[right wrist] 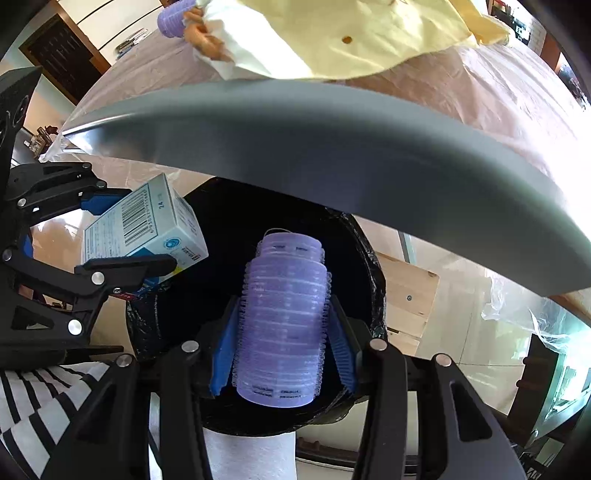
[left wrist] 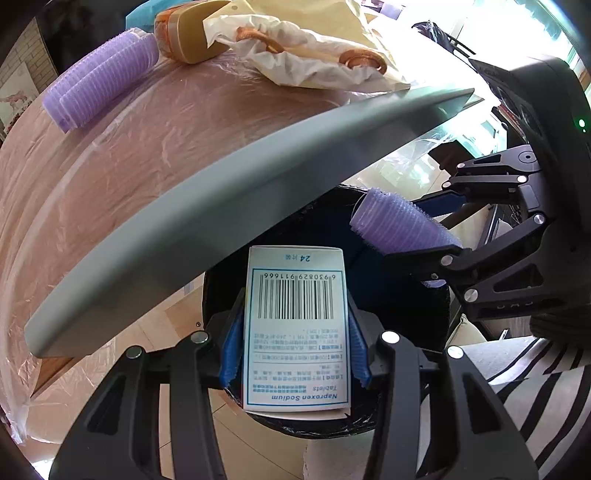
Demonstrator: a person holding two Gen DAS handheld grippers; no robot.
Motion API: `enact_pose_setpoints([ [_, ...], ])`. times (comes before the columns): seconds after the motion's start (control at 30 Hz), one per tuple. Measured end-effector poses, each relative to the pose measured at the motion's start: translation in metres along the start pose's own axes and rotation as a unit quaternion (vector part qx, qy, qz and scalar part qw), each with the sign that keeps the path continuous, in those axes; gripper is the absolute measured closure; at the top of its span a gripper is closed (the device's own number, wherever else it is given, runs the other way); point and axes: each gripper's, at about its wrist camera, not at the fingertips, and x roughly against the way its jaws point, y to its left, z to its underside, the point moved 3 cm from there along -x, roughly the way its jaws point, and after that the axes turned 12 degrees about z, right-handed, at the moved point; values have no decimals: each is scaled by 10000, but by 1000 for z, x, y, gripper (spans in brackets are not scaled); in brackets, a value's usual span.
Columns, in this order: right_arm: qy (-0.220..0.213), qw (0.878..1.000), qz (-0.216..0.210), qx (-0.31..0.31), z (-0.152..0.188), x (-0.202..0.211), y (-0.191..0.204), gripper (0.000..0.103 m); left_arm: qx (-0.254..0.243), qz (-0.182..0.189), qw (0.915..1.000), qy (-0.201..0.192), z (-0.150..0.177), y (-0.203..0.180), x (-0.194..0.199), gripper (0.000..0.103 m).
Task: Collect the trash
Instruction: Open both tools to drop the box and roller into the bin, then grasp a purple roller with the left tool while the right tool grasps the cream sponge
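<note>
My left gripper [left wrist: 295, 325] is shut on a white and blue tablet box [left wrist: 295, 332] with a barcode, held over the black-lined trash bin [left wrist: 406, 325] below the table edge. My right gripper [right wrist: 282, 332] is shut on a purple hair roller [right wrist: 282, 321], held over the same bin [right wrist: 362, 266]. The right gripper with its roller [left wrist: 399, 225] shows in the left wrist view. The left gripper with the box [right wrist: 144, 225] shows in the right wrist view. Another purple roller [left wrist: 96, 81] lies on the table.
The table's grey edge [left wrist: 221, 206] runs just above the bin. On the plastic-covered tabletop [left wrist: 147, 140] lie crumpled white paper [left wrist: 306, 55], a tan object [left wrist: 184, 37] and a yellow sheet [right wrist: 369, 33]. A black and white striped fabric [left wrist: 535, 387] lies lower right.
</note>
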Motion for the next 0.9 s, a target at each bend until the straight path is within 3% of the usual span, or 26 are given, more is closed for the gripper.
enact_pose_setpoints([
  [0.2,38,10000,23,-26,3,0,-7,55,-31,22,10000,8,2,4,3,54],
  [0.27,38,10000,44,-65,4,1,-8,42,-4,27,10000,-12,3,6,4,25],
  [0.3,31,9999,21,-121,4,3,-9,36,3,90,9999,-83,4,7,8,20],
  [0.4,1,9998,-13,-209,7,10,-14,34,62,242,9996,-158,8,11,17,20],
  [0.6,-243,9992,-87,-312,12,48,-27,33,97,207,9990,-378,14,12,44,20],
  [0.7,-668,9971,-152,-323,8,85,-36,32,15,339,9972,-662,10,8,72,20],
  [0.73,-881,9955,-90,-331,3,100,-40,27,-30,426,9960,-791,7,2,80,19],
  [0.8,-1426,9887,121,-440,-9,131,-51,17,-158,633,9913,-1139,-2,-3,107,9],
  [0.83,-1627,9851,228,-513,-14,140,-56,11,-229,650,9881,-1371,-7,-4,122,2],
  [0.9,-2019,9747,603,-747,-33,157,-74,4,-296,490,9811,-1847,-19,2,149,2],
])
